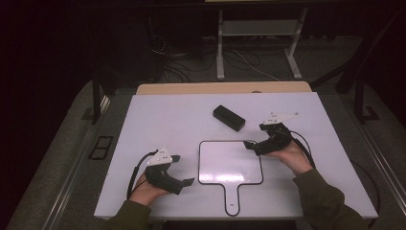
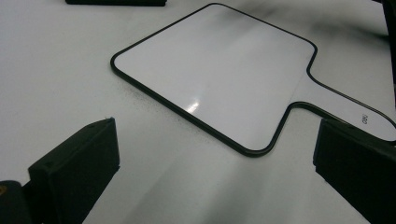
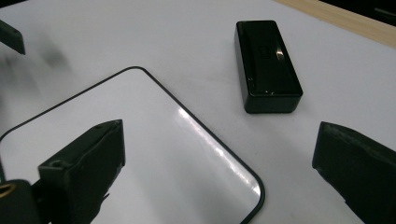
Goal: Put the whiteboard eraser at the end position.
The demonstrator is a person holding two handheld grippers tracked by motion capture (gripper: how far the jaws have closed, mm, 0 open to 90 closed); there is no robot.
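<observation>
A white paddle-shaped board [image 1: 230, 163] with a thin black rim lies flat in the middle of the table, its handle toward the near edge. A glossy black rectangular block [image 1: 229, 118] rests beyond it. My left gripper [image 1: 184, 169] sits on the table left of the board, jaws wide apart with nothing between them. The left gripper view looks across the board [image 2: 215, 70] between those open jaws [image 2: 215, 154]. My right gripper [image 1: 254, 136] hovers at the board's far right corner, open and holding nothing. In the right gripper view [image 3: 219, 140], that corner of the board [image 3: 140, 154] and the block [image 3: 266, 65] lie ahead.
The white tabletop [image 1: 158, 115] has a strip of bare wood [image 1: 220, 88] along its far edge. Beyond it are a dark floor, loose cables and a pale metal stand [image 1: 220, 52]. A black frame [image 1: 101, 146] lies on the floor at the left.
</observation>
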